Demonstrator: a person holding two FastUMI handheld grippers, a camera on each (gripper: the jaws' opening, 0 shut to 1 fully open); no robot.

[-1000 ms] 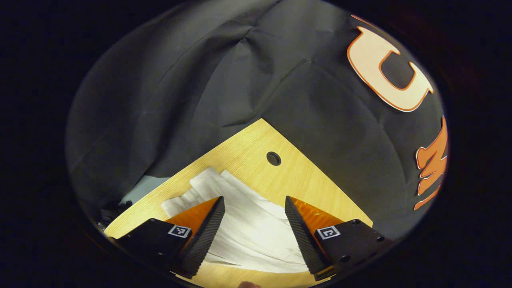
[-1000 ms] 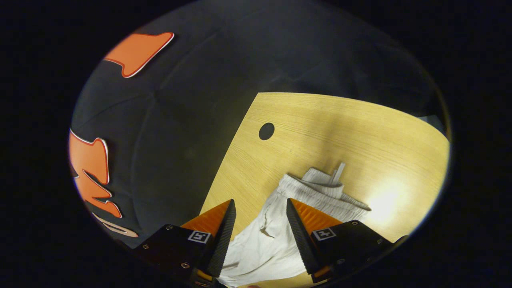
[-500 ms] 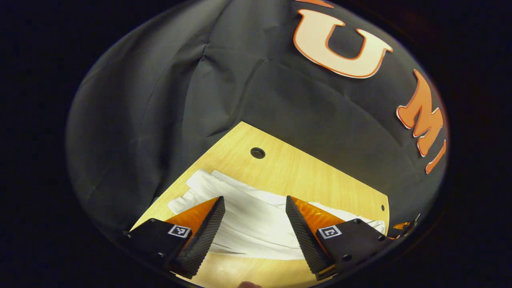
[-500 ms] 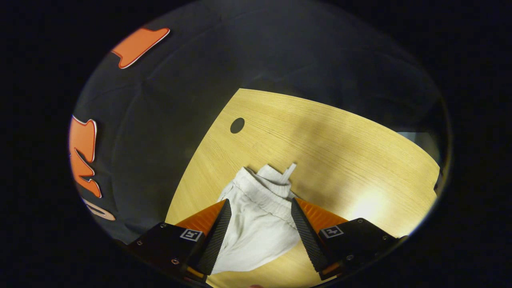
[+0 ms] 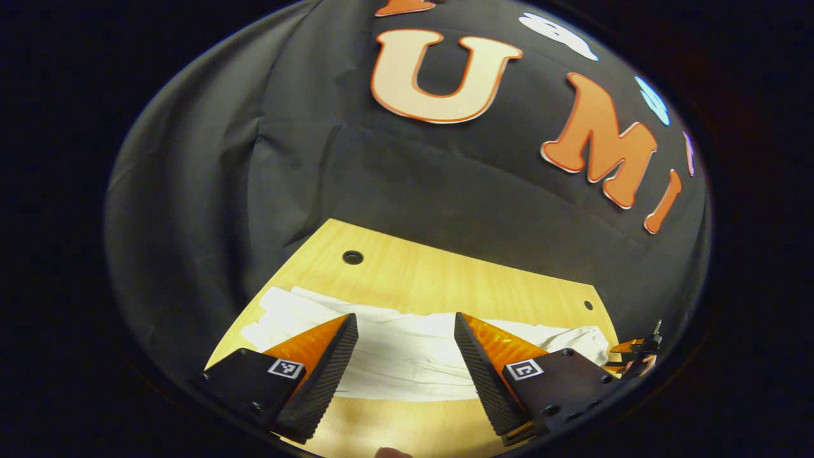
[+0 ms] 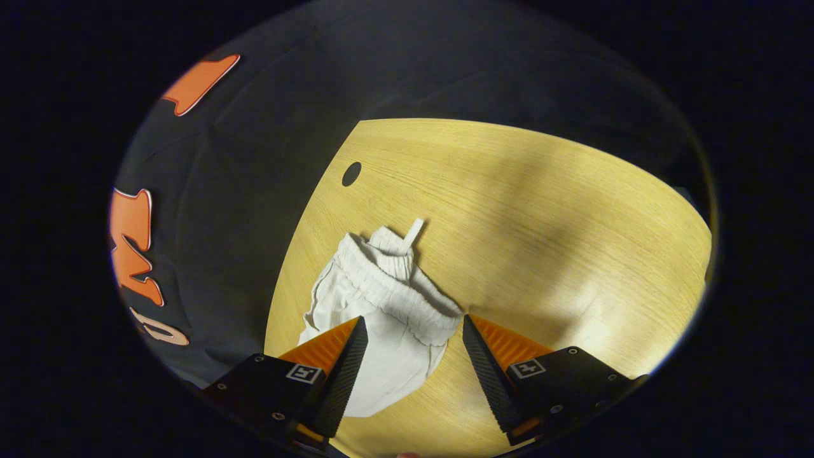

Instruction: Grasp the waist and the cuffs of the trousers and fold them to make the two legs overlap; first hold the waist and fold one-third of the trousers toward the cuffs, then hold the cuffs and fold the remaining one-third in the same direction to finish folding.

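White trousers [image 5: 407,353] lie stretched across the wooden table, their cuffs [image 5: 273,312] bunched at the left in the left gripper view. My left gripper [image 5: 405,346] hovers open above the legs, with cloth showing between its fingers. The other gripper [image 5: 636,356] peeks in at the far right of that view. In the right gripper view the elastic waist [image 6: 394,286] with a drawstring [image 6: 412,230] lies just beyond my right gripper [image 6: 413,350], which is open over the trousers [image 6: 381,343].
The wooden table [image 6: 540,210] has a round hole [image 6: 351,173] near its far corner, and two holes [image 5: 351,257] show along the back edge in the left gripper view. Black cloth walls close off the table's back and sides.
Both views have swung. The left gripper turned so the trousers now lie crosswise before it. The right gripper pulled back, so the waist sits farther ahead of its fingers.
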